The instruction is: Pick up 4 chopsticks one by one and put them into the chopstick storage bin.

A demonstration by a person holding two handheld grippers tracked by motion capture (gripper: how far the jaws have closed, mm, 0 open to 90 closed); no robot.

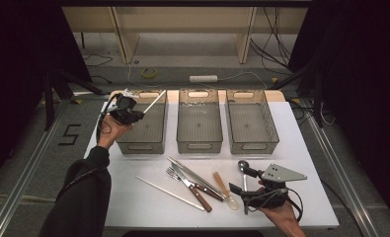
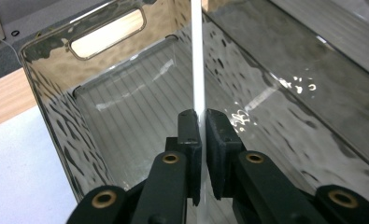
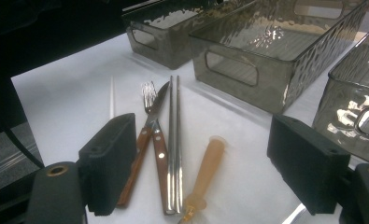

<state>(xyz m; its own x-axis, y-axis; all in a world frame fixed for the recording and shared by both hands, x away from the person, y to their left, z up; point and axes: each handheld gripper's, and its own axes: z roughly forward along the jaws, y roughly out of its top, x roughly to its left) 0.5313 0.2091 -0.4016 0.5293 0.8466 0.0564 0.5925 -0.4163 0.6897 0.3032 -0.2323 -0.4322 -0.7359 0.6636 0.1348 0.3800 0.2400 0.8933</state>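
White and thin, the plastic chopstick (image 2: 196,60) is pinched between the left gripper (image 2: 198,128)'s black fingers, sticking up over the smoky clear plastic bin (image 2: 56,100) with the bumpy walls. Its lower end is hidden behind the fingers. Near that bin, the right gripper (image 3: 210,163)'s fingers are wide apart, holding nothing.

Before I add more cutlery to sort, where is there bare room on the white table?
Free: the strip left of the lone white chopstick, and the far right beside the right-hand smoky plastic bin. Crowded: the middle front, where wooden-handled knife and fork, metal chopsticks and the amber-handled spoon lie.
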